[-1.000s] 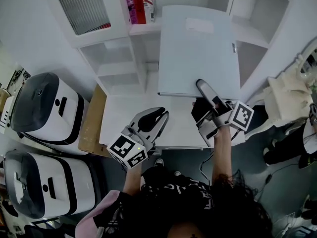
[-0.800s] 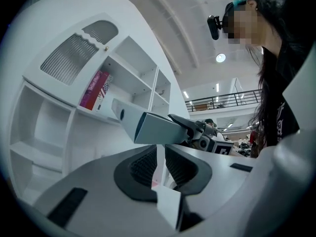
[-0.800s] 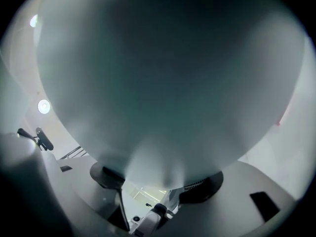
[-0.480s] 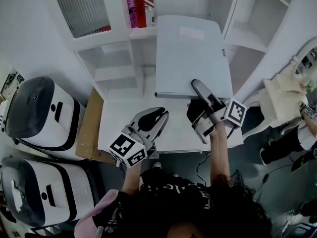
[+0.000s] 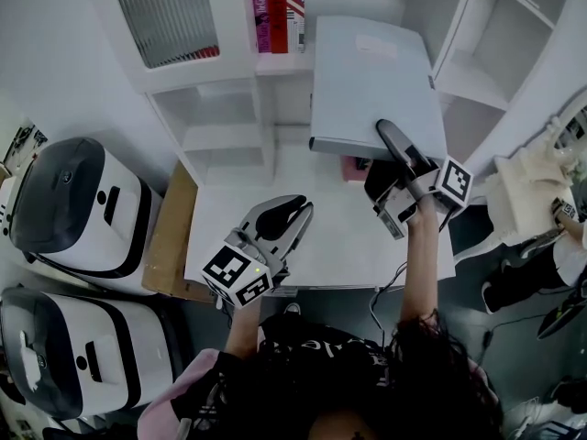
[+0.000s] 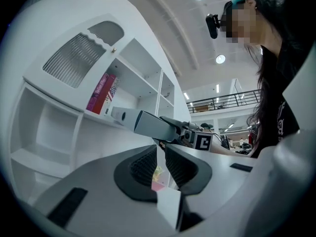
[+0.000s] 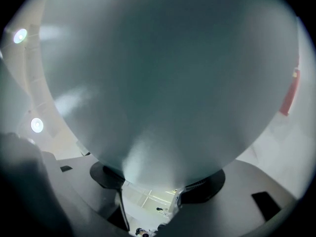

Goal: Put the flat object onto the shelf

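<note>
The grey folder (image 5: 367, 81) is held tilted in the air above the table's (image 5: 339, 246) far edge, its far end just at the white shelf (image 5: 229, 136) beside the books (image 5: 275, 7). The right hand-held gripper (image 5: 393, 149) is clamped on its near edge. The left hand-held gripper (image 5: 292, 211) hovers over the table's front edge, jaws almost together, empty.

The left gripper (image 5: 298, 211) is held low and close to the body on a bent left arm (image 5: 242, 330), its jaws drawn almost together with only a thin slit between them and nothing in it. The right arm (image 5: 418, 266) reaches forward and up, and the right gripper (image 5: 380, 154) clamps the near edge of the flat grey object (image 5: 367, 81), one jaw above it and one below.
</note>
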`<state>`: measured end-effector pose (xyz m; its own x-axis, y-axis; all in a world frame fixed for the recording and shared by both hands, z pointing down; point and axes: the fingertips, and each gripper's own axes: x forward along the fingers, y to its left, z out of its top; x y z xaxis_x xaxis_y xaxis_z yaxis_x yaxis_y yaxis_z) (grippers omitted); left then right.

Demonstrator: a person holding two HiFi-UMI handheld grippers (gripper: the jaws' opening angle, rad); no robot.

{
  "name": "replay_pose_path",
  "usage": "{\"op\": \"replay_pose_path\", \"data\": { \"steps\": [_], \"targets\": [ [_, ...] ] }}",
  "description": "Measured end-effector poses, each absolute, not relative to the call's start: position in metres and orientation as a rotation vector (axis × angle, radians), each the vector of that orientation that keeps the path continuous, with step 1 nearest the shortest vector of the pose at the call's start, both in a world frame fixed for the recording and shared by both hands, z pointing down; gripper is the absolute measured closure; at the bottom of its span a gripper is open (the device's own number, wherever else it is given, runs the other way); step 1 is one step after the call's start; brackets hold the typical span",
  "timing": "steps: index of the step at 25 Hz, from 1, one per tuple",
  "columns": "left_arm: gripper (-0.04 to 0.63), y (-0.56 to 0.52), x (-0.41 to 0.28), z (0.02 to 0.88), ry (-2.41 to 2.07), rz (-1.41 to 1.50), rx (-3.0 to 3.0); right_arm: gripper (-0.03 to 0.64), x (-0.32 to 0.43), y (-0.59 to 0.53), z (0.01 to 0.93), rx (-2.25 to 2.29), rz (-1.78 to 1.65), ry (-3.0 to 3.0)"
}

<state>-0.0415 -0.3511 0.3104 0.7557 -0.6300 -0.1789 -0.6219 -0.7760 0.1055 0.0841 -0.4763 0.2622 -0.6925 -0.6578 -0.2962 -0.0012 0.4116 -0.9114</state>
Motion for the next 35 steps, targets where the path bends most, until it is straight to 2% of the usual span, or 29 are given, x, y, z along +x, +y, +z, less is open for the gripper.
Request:
{"op": "replay_pose_path", "data": {
  "steps": [12, 35],
  "targets": [
    [0.532, -0.400, -0.041, 0.286, -1.103, -0.295, 2.987, 0.305, 0.092, -0.531, 0.241, -0.556, -1.348, 1.990],
    [0.532, -0.509, 0.040, 0.215, -1.026, -0.144, 3.268, 0.302, 0.100, -0.609, 0.220, -0.577, -1.383, 1.957]
  ]
}}
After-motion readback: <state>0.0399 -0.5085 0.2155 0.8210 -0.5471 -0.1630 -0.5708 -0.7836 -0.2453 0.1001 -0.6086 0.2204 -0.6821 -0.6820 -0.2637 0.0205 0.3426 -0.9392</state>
